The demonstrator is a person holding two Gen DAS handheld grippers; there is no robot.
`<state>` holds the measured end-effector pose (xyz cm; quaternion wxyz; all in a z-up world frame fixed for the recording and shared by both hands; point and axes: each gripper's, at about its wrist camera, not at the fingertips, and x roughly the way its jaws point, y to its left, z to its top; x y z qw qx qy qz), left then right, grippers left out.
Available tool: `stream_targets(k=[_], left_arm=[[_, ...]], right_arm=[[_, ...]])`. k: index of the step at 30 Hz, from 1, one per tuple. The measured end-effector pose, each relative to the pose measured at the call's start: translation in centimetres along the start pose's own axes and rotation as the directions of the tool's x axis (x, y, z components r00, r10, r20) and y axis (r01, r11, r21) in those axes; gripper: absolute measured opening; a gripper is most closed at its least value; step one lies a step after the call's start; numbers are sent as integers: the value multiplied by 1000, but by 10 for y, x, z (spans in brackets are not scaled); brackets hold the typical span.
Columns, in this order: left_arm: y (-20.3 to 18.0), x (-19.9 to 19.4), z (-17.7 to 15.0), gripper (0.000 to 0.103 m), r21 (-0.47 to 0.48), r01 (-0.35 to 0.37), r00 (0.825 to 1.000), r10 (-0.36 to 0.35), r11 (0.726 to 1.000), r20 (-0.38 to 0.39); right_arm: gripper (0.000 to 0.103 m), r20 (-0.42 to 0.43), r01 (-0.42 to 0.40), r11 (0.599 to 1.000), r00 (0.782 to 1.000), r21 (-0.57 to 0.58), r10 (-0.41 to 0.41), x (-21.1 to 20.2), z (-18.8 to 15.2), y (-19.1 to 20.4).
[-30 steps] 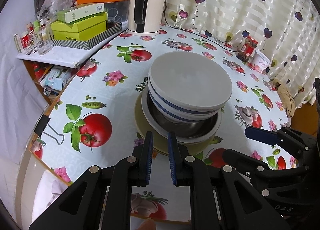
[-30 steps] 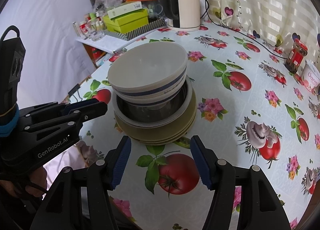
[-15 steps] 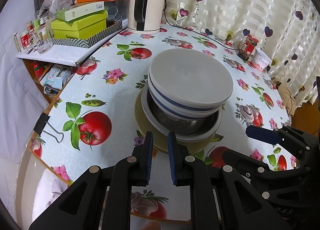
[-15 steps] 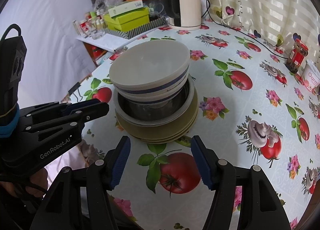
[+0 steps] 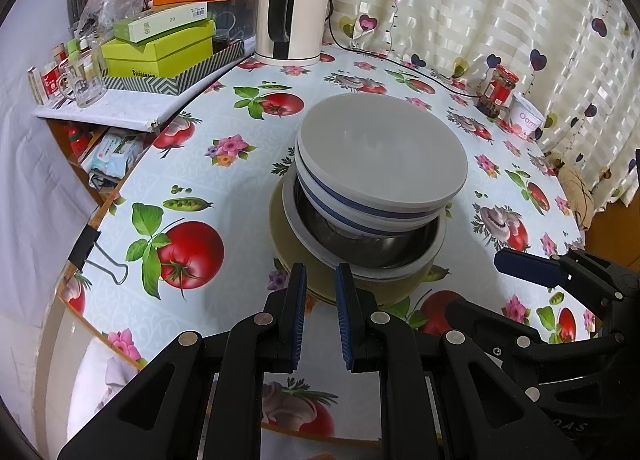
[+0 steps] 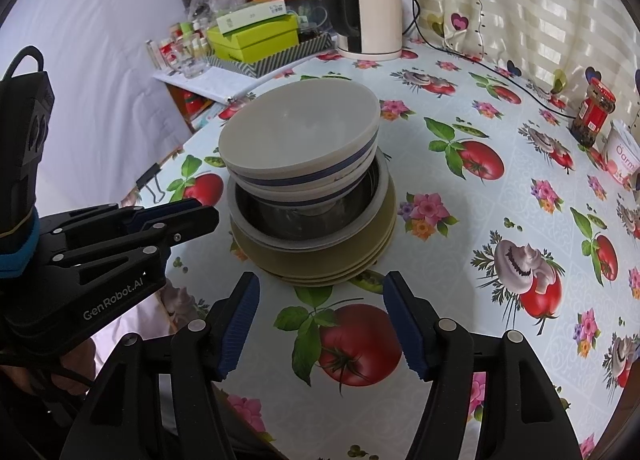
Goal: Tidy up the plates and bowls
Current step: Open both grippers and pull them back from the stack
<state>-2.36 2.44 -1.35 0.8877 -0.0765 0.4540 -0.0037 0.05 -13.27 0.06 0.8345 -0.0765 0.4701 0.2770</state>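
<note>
Stack: white bowls with blue band (image 5: 380, 164) sit nested in a steel bowl (image 5: 372, 244), which rests on olive plates (image 6: 320, 260); the whole pile stands near the front edge of the table (image 5: 224, 180).
Top bowls: two are nested, tilted a little, the upper one empty inside.
Left gripper (image 5: 321, 284): jaws almost shut with only a slim gap, nothing between them; tips are just in front of the olive plates, and I cannot tell if they touch.
Right gripper (image 6: 320, 288): jaws stand half wide and hold nothing; it hovers over a printed tomato, just before the pile.
Back edge of table: white kettle (image 5: 290, 16) with black handle.
Right edge: red-lidded jar (image 6: 594, 112) beside a white tub (image 6: 624, 158).
Left shelf: green boxes (image 5: 160, 48) and a glass mug (image 5: 82, 78).
</note>
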Motion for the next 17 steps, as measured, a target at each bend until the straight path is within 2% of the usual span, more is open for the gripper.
stream_targets(k=[17], left_arm=[[-3, -1, 2, 15, 9, -9, 1000, 9, 1000, 3]], right_arm=[[66, -1, 0, 1000, 1000, 2, 1, 0, 1, 1]])
